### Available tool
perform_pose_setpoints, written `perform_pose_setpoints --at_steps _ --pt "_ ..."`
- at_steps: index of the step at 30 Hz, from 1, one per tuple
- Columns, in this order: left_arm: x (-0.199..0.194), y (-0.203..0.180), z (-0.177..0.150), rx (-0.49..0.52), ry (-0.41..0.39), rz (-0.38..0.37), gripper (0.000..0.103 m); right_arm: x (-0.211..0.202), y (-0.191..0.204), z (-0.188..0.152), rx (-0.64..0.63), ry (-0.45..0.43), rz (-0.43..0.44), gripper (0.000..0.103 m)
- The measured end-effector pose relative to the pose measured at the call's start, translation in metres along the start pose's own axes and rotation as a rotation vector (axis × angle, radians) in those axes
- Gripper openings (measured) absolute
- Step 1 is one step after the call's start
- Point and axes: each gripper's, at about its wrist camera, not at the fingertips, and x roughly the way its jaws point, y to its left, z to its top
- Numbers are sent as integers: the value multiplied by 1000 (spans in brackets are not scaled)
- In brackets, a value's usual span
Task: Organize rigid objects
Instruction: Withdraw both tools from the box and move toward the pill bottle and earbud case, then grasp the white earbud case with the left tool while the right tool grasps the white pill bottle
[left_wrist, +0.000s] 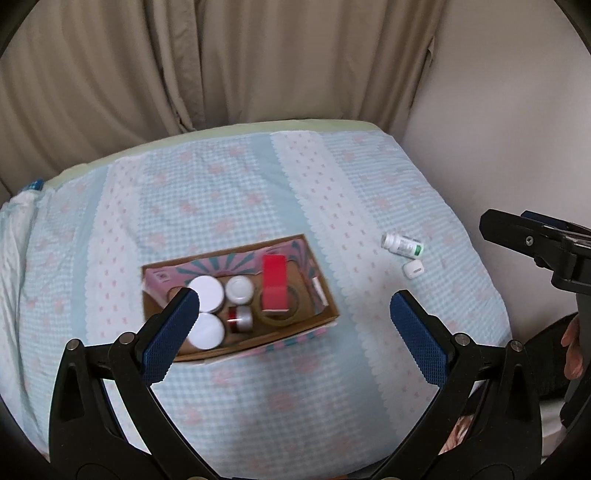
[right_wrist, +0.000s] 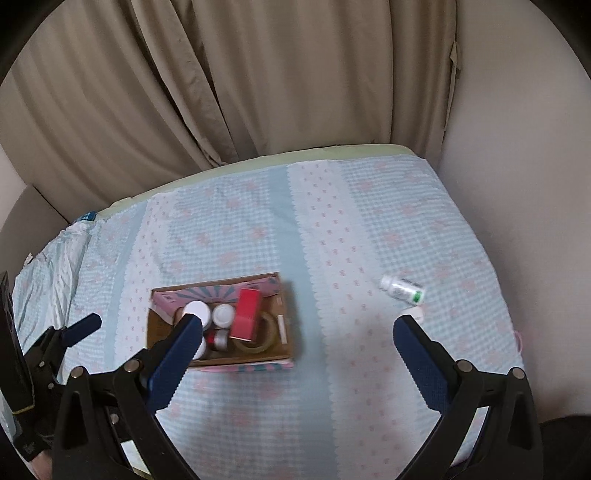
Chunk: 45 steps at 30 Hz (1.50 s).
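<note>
Bottle (left_wrist: 402, 244) and a small white case (left_wrist: 413, 269) lie loose on the bed (left_wrist: 229, 192), well to the right of the box (left_wrist: 236, 343) and touching neither tool. Left tool (left_wrist: 295, 321) hangs above the bed with its blue pads spread wide and nothing between them; its left pad overlaps the box's left end in the left wrist view. Right tool (right_wrist: 297, 347) is likewise wide open and empty, its right pad near the white case (right_wrist: 416, 314) and the bottle (right_wrist: 402, 288) just beyond.

Inside the box (right_wrist: 240, 363) sit two white-lidded jars (left_wrist: 207, 293), a smaller white-capped jar (left_wrist: 239, 288), a little red and silver pot (left_wrist: 240, 318), a tape roll (left_wrist: 279, 314) and a red carton (left_wrist: 275, 282) resting tilted on the roll. The bottle lies on its side, cap pointing left, with the case just beside it toward the front. Beige curtains (left_wrist: 221, 62) hang behind the bed.
</note>
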Motion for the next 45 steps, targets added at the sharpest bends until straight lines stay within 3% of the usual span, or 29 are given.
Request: perform_pose_setpoints --at_steps 8,12,15,23,29,34,38,44,45 --pt "37 -82 18 -72 -4 42 103 21 -92 25 -76 28 23 103" --pt "69 -123 24 -137 0 63 103 46 -133 40 -174 58 46 103" --pt "99 -152 24 -193 37 47 103 68 -162 50 -245 60 32 103" --pt "192 -214 9 -262 162 20 103 135 -228 70 -284 125 110 103" --pt "260 -259 -7 -225 178 27 103 192 -243 68 -492 158 194 103" --pt "324 -286 -29 -225 190 86 103 251 -240 55 -681 235 280 102" --pt "364 -295 -43 -238 187 119 98 303 -240 44 -760 349 350 82" --pt "403 -293 -57 -293 182 153 95 353 -229 19 -877 441 444 81" --pt "407 -295 -59 -290 180 157 88 358 -227 16 -884 449 454 80"
